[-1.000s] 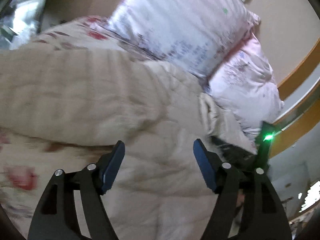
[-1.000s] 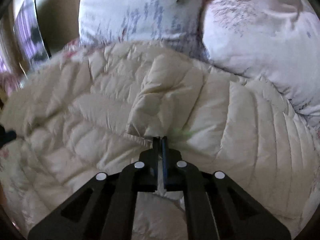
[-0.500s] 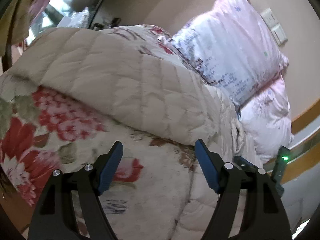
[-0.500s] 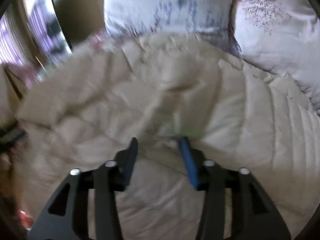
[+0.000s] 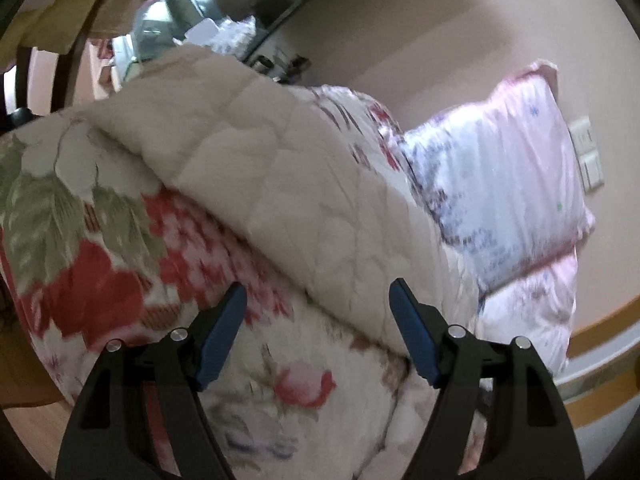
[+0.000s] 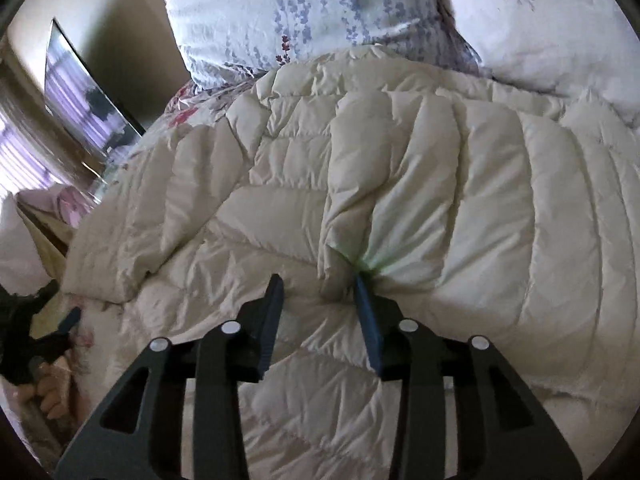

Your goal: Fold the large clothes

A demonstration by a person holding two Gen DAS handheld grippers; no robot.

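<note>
Two grippers are seen, each with its jaws spread and nothing held between them. The left gripper (image 5: 316, 312) fills the bottom of the left wrist view, its blue-padded fingers (image 5: 222, 334) pointed up and forward at the side of the bed; the view is tilted, so the bed runs diagonally from lower left to upper right. Between and beyond the fingers, a floral bedspread (image 5: 100, 248) with red flowers and green leaves is seen at lower left, and the cream quilted puffer jacket (image 5: 280, 168) is draped over it, its edge running down toward the right finger. No contact between the fingers and the cloth can be made out.

In the right wrist view, the right gripper (image 6: 318, 294) is held low over the jacket (image 6: 400, 184), which is spread across most of the frame. A raised fold of the jacket (image 6: 344, 216) runs down the centre and ends just at the right-hand fingertip; whether it is touched cannot be told. Two pale printed pillows (image 6: 288, 16) are propped along the top of the frame, against the jacket's far edge. At the lower left edge, the left gripper (image 6: 60, 322) is glimpsed, gripped by a bare hand (image 6: 48, 396).
</note>
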